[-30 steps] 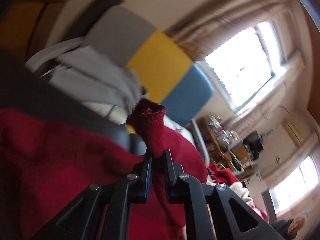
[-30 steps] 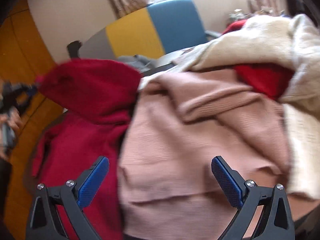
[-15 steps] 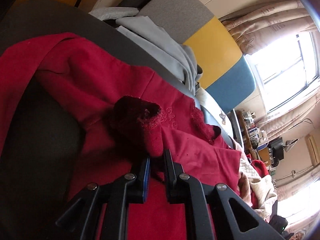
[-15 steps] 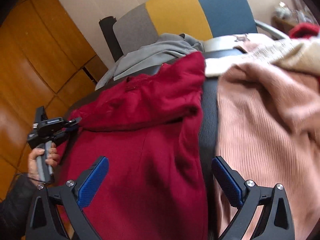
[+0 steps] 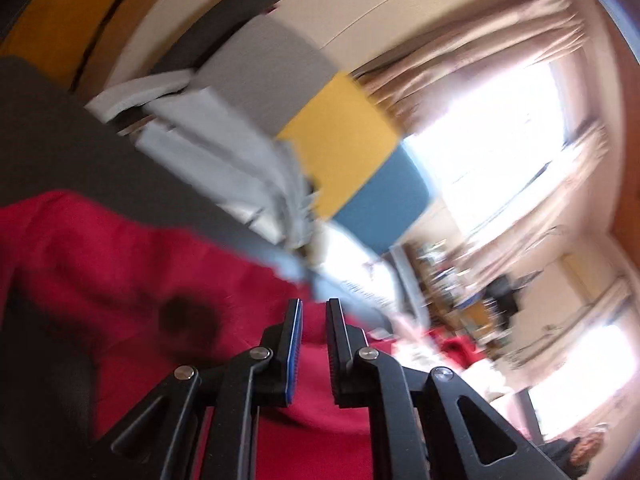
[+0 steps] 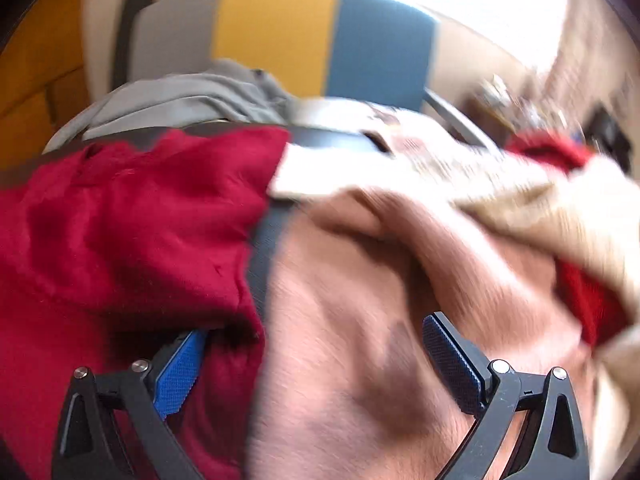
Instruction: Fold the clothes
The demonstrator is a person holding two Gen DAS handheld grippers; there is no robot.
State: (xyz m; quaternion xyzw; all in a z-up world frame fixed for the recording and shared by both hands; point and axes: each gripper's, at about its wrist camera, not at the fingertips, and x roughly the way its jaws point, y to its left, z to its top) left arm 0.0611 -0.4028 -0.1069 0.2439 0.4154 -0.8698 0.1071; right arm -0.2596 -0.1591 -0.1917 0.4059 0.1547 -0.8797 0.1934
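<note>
Left wrist view: left gripper [image 5: 313,308] has its jaws nearly closed, with only a narrow gap; red garment [image 5: 120,280] shows through that gap, but motion blur prevents confirming a pinch. The garment lies directly ahead on a dark seat [image 5: 72,144]. Beyond it, grey clothing [image 5: 224,152] is draped on a grey, yellow and blue chair [image 5: 340,136]. Bright windows [image 5: 504,132] are to the right.

Right wrist view: right gripper [image 6: 316,344] is spread wide, gripping nothing. Its left finger is partly hidden under the red garment [image 6: 132,224]; pink knit [image 6: 380,304] fills the span between the fingers. Cream clothing [image 6: 532,196] lies ahead to the right, blurred.
</note>
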